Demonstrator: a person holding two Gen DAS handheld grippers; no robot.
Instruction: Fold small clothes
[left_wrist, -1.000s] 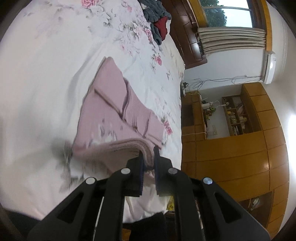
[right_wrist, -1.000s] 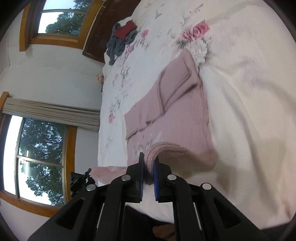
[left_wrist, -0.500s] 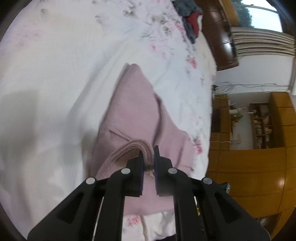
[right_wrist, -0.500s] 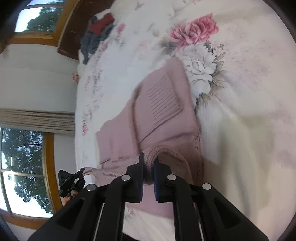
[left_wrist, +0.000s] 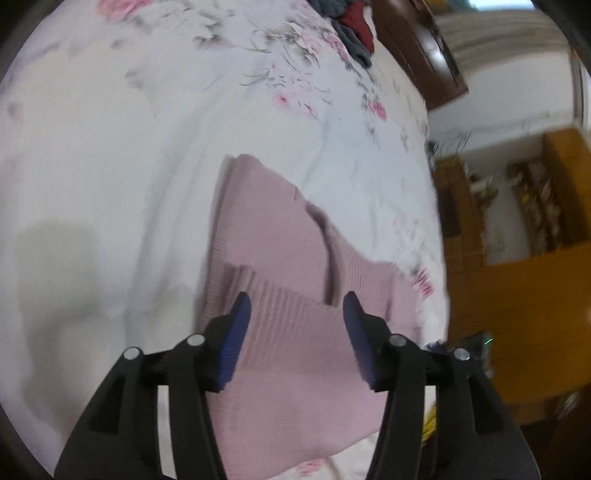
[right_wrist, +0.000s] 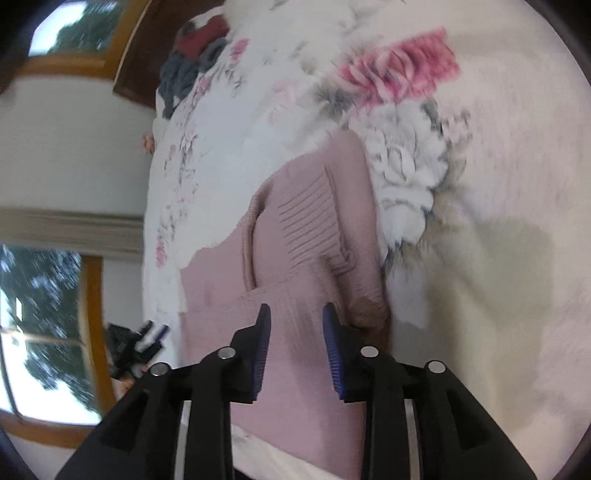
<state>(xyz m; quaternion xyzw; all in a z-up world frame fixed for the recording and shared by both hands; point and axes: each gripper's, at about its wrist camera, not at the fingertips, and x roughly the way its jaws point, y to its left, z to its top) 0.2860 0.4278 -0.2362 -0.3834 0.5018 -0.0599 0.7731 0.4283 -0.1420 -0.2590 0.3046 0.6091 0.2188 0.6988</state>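
Observation:
A pink knit garment (left_wrist: 280, 258) lies folded over on the white floral bedspread (left_wrist: 110, 147), its ribbed hem laid across the lower body. My left gripper (left_wrist: 295, 314) hovers just above that hem, open with nothing between the blue pads. In the right wrist view the same pink knit garment (right_wrist: 306, 251) shows its ribbed band and a folded sleeve. My right gripper (right_wrist: 295, 325) stands open over the near part of the cloth, holding nothing. The other gripper (right_wrist: 136, 343) appears small at the left edge of that view.
A heap of grey and red clothes (left_wrist: 354, 26) sits at the far end of the bed by the dark headboard (left_wrist: 436, 55). Wooden cabinets (left_wrist: 517, 295) stand past the bed's right side. A window (right_wrist: 40, 332) and curtain lie beyond the left side.
Both grippers carried the garment's hem forward over its body, then opened and let it go. The hem now lies flat on the garment.

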